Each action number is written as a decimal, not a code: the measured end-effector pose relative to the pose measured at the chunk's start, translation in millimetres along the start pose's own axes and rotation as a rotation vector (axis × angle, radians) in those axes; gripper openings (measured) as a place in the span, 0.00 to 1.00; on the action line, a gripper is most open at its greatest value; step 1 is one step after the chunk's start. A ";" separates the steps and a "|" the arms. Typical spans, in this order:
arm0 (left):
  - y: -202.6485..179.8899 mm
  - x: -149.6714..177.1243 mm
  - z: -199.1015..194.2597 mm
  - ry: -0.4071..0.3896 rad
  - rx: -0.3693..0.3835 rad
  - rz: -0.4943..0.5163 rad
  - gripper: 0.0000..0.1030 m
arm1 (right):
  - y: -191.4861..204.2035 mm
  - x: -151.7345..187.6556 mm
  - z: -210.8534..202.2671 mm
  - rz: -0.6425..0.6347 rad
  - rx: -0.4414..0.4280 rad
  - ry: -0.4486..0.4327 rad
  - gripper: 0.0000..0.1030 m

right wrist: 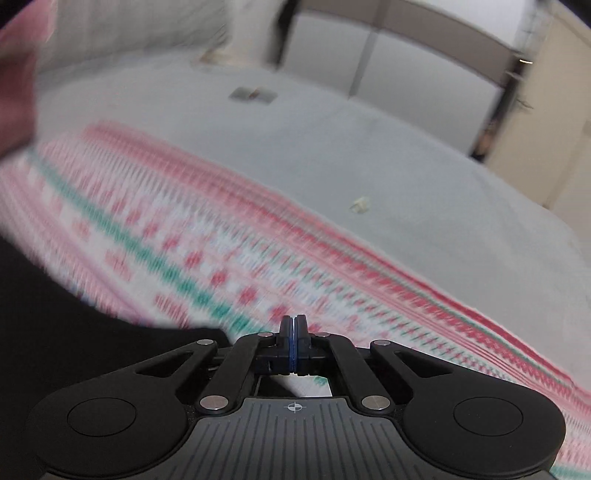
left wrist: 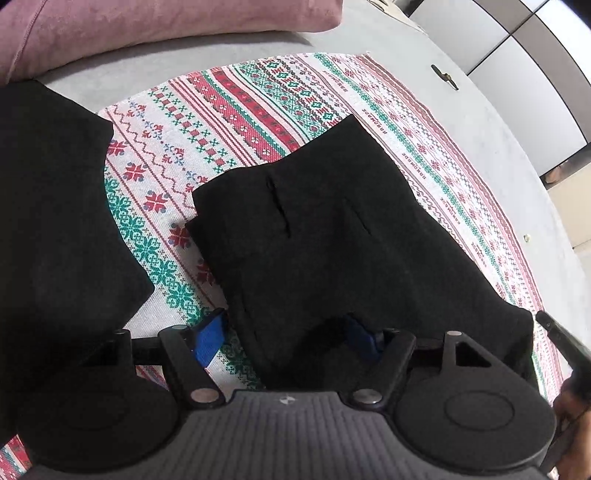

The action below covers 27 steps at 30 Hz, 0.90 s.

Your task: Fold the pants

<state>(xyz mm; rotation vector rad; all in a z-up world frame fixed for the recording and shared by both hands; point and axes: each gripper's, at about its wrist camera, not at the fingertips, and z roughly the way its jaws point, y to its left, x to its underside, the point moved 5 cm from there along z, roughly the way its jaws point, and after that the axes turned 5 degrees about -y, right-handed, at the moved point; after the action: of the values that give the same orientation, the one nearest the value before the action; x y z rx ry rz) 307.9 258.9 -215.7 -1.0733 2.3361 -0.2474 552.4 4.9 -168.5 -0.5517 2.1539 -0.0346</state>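
Black pants [left wrist: 332,229] lie folded on a patterned red, green and white cloth [left wrist: 240,99]. A second black fabric mass [left wrist: 55,221] lies to the left; I cannot tell whether it belongs to the same pants. My left gripper [left wrist: 286,338] is open wide, pointing steeply down over the near left edge of the pants. One blue pad [left wrist: 210,339] is over the cloth and the other pad [left wrist: 362,336] is over the black fabric. In the blurred right wrist view, my right gripper [right wrist: 293,328] is shut with nothing visible between its pads, above the cloth [right wrist: 221,240], with black fabric [right wrist: 55,332] at lower left.
A pink pillow [left wrist: 147,26] lies at the far edge of the grey bed surface [left wrist: 498,122]. A small dark object [left wrist: 445,76] rests on the grey beyond the cloth. A person's hand [left wrist: 569,410] shows at the right edge. White cabinet doors [right wrist: 406,62] stand behind the bed.
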 end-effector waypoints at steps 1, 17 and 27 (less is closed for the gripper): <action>0.3 -0.1 -0.2 0.000 0.001 -0.004 0.88 | -0.1 1.0 -4.5 0.027 -0.063 -0.002 0.17; 1.5 0.0 2.0 -0.003 -0.004 -0.025 0.87 | 4.7 17.5 -9.9 0.142 -0.216 -0.016 0.33; 25.0 -10.4 -4.2 -0.047 -0.065 -0.116 0.66 | 21.4 8.7 22.5 0.072 -0.077 0.026 0.00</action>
<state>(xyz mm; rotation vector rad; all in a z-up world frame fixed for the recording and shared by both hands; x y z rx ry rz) 295.0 283.0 -217.5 -1.2353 2.2563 -0.1890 557.4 24.6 -193.5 -0.5194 2.2064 0.0816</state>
